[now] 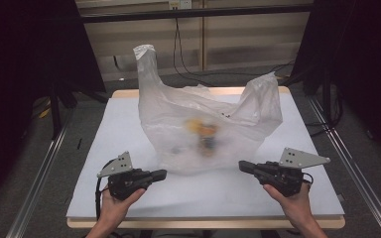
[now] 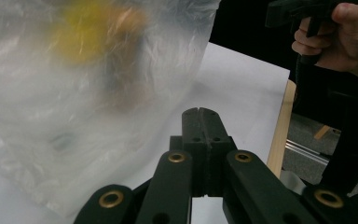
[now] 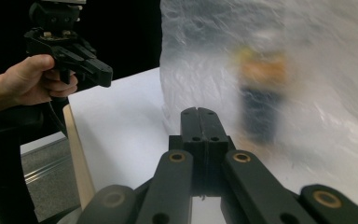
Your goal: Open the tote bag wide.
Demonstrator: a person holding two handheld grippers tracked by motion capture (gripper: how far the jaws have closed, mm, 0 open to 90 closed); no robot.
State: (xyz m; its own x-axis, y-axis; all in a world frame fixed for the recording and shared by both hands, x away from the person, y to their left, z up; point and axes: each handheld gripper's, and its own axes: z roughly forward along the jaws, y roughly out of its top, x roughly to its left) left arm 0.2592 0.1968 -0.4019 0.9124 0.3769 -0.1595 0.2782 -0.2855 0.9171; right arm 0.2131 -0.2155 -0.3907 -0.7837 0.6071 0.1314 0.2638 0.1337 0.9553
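The white table [image 1: 129, 124] carries a translucent plastic bag [image 1: 178, 114] standing at its centre, two handles poking up at 11 and 2 o'clock. Inside, blurred yellow and dark items [image 1: 202, 133] sit near the middle. At 7 o'clock the left gripper [image 1: 159, 174], jaws closed on nothing, stops just short of the bag; at 5 o'clock the right gripper [image 1: 243, 166] likewise, shut and empty

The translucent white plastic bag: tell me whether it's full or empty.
Not empty. The translucent white plastic bag stands on the table, handles up, with blurred yellow, orange and dark things showing through; what they are cannot be told.
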